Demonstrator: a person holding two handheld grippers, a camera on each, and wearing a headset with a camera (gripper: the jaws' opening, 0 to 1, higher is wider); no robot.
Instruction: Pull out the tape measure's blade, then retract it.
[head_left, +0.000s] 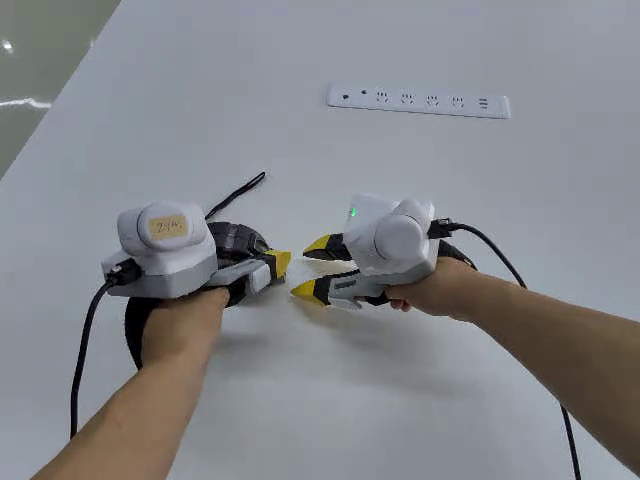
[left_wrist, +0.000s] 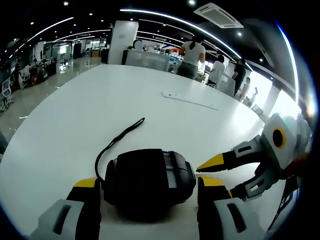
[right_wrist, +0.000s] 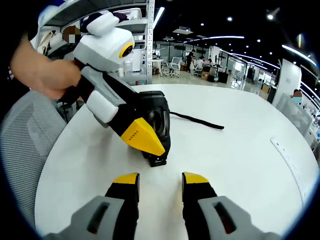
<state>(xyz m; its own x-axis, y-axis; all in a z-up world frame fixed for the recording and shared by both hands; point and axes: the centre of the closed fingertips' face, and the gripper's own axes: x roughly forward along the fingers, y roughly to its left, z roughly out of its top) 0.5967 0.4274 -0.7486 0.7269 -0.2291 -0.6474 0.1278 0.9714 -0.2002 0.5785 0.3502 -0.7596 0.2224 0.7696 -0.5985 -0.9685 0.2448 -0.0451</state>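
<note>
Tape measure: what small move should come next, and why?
Probably ease the open right hand-held gripper forward onto the blade tab at the lower front of the black plastic tape measure: the left hand-held gripper clamps it, and no blade is out yet.

On the table (head_left: 330, 400), the tape measure (right_wrist: 156, 117) sits between the jaws of the left gripper (left_wrist: 149, 184) (the right gripper (head_left: 300, 271) just right of it), with the power strip (head_left: 418, 100) well behind.

Bright even overhead light, fisheye-warped edges
</note>
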